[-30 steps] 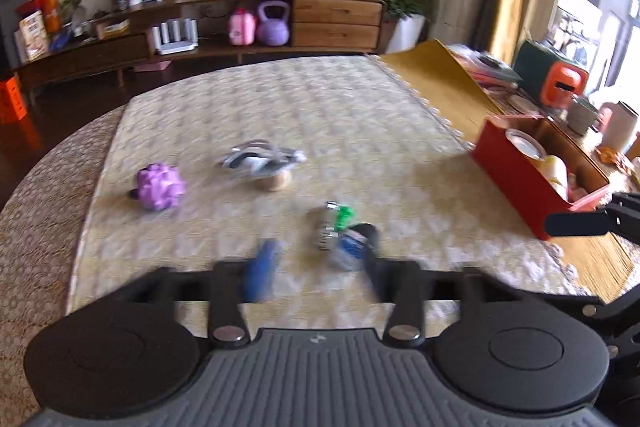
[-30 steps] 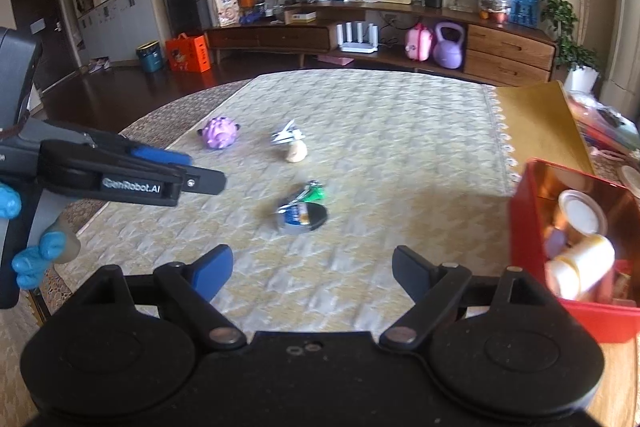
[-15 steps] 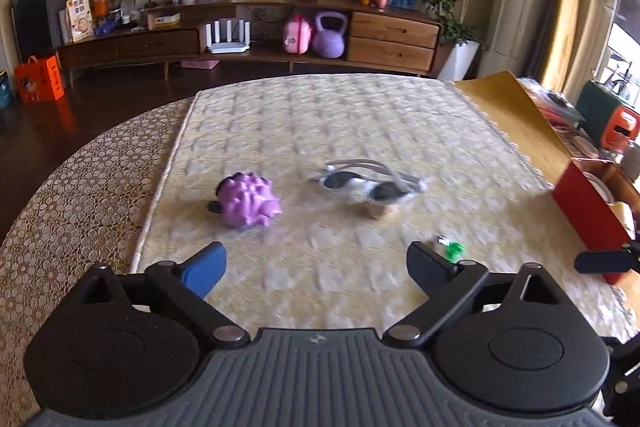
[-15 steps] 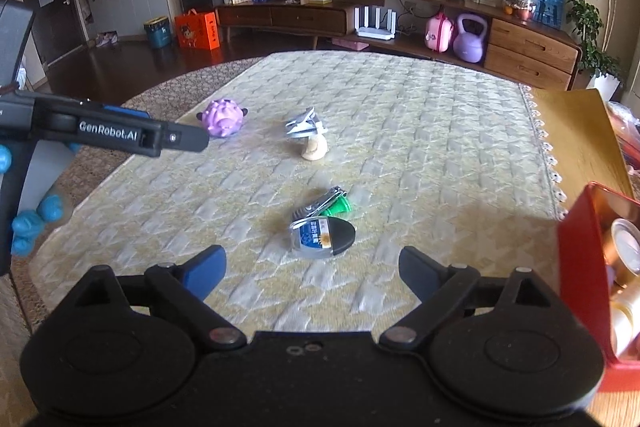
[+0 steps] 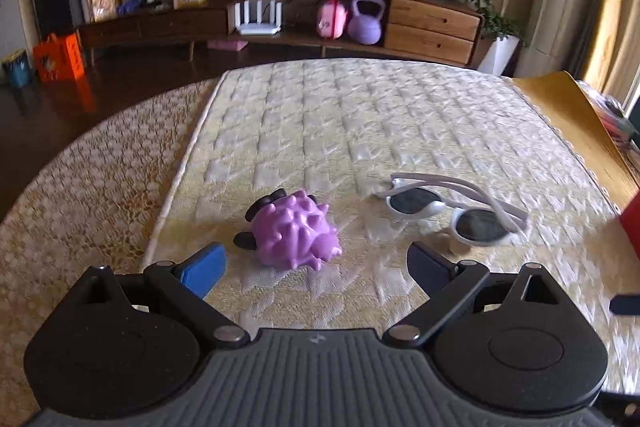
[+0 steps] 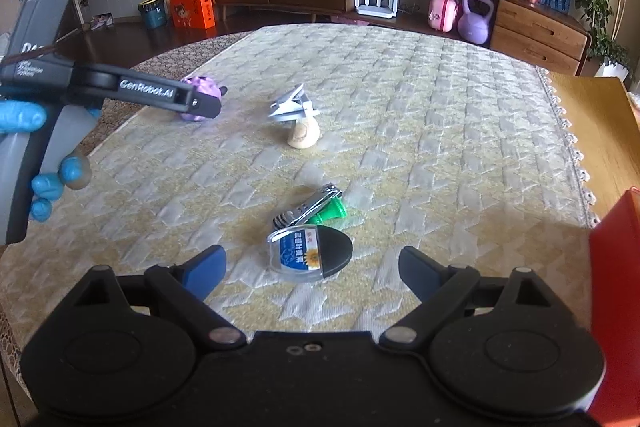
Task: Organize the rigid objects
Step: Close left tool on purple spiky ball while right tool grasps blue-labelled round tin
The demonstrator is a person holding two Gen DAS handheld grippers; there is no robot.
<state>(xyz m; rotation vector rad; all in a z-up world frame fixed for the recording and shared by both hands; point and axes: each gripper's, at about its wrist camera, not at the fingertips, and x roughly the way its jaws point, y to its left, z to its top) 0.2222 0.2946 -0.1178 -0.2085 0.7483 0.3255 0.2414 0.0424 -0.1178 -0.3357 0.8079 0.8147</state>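
Now both claws gape empty: left gripper point(image 5: 314, 263) has the purple spiky toy point(image 5: 294, 229) just ahead between its tips, right gripper point(image 6: 312, 265) the oval case point(image 6: 310, 253). Straddle squarely, then close gently.

Spiky toy point(image 5: 295, 231): purple, covered in blunt spikes, black nubs at its 9 and 11 o'clock; sits on the quilted cloth.
Sunglasses point(image 5: 456, 210): white frame, dark lenses, arms folded; at 3 o'clock of the toy, propped on a small beige object point(image 6: 303, 135).
Nail clipper point(image 6: 307, 207): silver, lies flat, touching a green plastic piece point(image 6: 330, 215).
Oval container point(image 6: 311, 258): clear body, blue label, black end; at 6 o'clock of the clipper, just beside it.
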